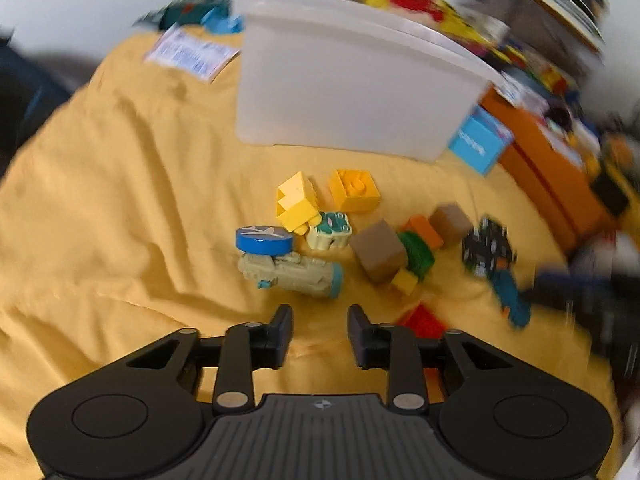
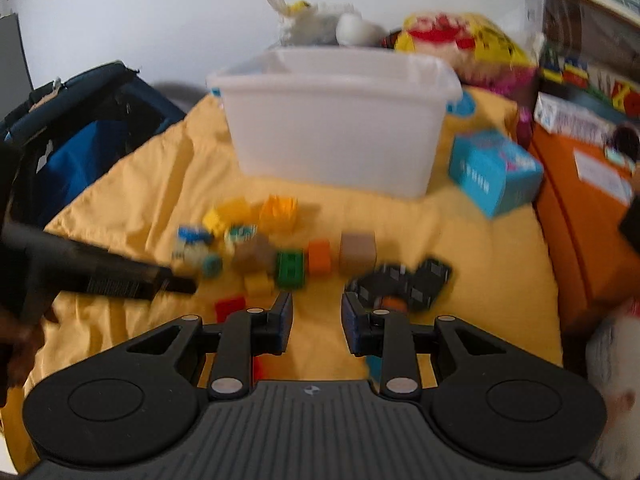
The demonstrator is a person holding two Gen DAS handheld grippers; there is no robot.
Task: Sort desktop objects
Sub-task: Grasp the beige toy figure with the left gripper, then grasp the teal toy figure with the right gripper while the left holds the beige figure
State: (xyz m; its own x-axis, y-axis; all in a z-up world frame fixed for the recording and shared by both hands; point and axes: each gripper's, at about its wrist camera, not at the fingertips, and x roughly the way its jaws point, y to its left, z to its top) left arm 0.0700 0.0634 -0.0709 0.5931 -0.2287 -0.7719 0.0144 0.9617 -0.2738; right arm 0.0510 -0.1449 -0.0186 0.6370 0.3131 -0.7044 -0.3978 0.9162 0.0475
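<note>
both sets of jaws stood parted with nothing between them: the left gripper (image 1: pixel 319 322) hung over bare yellow cloth (image 1: pixel 120 200) just short of the toys, and the right gripper (image 2: pixel 316 316) hovered in the same way, with a black track piece (image 2: pixel 404 284) just beyond its right finger. nearest the left jaws lay a beige figure (image 1: pixel 292 274) on its side, with a blue disc (image 1: pixel 264 239) touching its top; past these sat a frog block (image 1: pixel 329 230), two yellow bricks (image 1: pixel 296 202) and an orange-yellow brick (image 1: pixel 354 190). to the right lay two brown cubes (image 1: pixel 378 250), a green brick (image 1: pixel 418 254) and a red brick (image 1: pixel 424 320) just beside the right finger. behind the whole scatter stood the white bin (image 1: pixel 340 100), open-topped and apart from the toys, likely where they belonged. these pieces looked light, hard and stiff, so none should crush, but smooth plastic could slip and the soft cloth would give under a downward push. the bricks and cubes seemed best taken across two flat opposite faces; the disc across its rim, since it lay flat; the figure across its narrow middle. the pieces touched one another, so a closing finger might nudge a neighbour. the view was blurred, so finer detail could not be told.
</note>
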